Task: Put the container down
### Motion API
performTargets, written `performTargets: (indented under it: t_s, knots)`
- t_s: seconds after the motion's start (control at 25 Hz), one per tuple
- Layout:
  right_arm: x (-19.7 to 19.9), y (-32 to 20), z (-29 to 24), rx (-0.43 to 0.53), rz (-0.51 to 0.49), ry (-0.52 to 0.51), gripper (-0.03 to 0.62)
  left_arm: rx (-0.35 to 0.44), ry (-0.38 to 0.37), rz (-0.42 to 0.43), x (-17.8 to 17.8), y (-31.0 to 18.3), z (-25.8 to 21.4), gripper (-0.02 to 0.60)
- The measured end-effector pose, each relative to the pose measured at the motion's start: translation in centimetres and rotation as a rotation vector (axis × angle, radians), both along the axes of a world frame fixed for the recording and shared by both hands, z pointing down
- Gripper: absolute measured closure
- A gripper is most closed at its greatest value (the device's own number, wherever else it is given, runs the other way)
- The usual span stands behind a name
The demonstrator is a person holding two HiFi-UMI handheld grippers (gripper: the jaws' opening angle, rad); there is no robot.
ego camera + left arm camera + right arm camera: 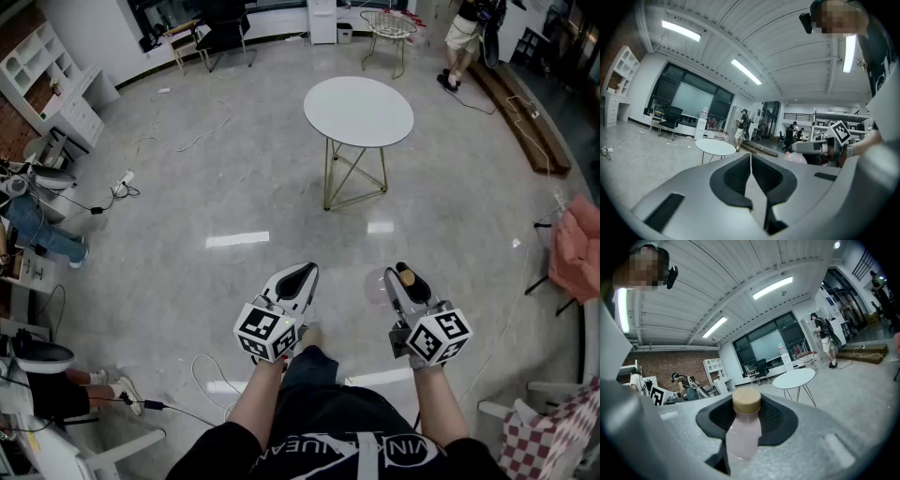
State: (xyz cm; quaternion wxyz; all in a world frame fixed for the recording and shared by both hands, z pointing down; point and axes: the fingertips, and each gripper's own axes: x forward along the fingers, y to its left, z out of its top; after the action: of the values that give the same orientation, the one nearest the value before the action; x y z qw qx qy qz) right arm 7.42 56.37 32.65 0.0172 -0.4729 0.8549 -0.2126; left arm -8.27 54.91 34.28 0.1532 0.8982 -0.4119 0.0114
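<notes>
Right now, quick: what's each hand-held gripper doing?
Left hand-held gripper: closed, nothing in it.
Right hand-held gripper: closed on a pale pink bottle with a tan cap.

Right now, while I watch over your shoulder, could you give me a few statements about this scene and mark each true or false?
The right hand-held gripper holds a bottle. True.
The bottle's cap is blue. False: it is tan.
The left hand-held gripper is empty, jaws together. True.
The bottle stands on the round white table. False: it is in the right hand-held gripper, well short of the table.
</notes>
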Motion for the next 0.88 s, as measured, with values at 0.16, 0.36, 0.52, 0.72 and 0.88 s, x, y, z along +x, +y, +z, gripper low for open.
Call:
performTargets:
  t_s: [0.16, 0.36, 0.52, 0.72, 0.88]
  knots:
    - [-0.6, -3.6, 0.3, 0.001, 0.013, 0.007, 0.471, -0.002, 0.003, 0.015, -0.5, -3.7, 0.2, 0.566]
    - [-2.1, -7.4, 0.5, -0.002, 0.033, 0.017, 0.471, -0.011, 0.001, 0.042, -1.7, -7.8, 0.5, 0.566]
    - [-2.3, -9.7, 0.6, -0.010, 0.053, 0.020, 0.471, -0.018, 0.004, 0.058, -2.0, -10.4, 0.6, 0.566]
    - [-2.2, -12.2, 1.1, -0.021, 0.073, 0.027, 0.471, -0.033, 0.009, 0.078, -2.2, -13.3, 1.3, 0.566]
    - [-2.6, -14.0, 1.3, -0.021, 0.090, 0.030, 0.471, -0.035, 0.011, 0.096, -2.7, -15.2, 1.6, 0.566]
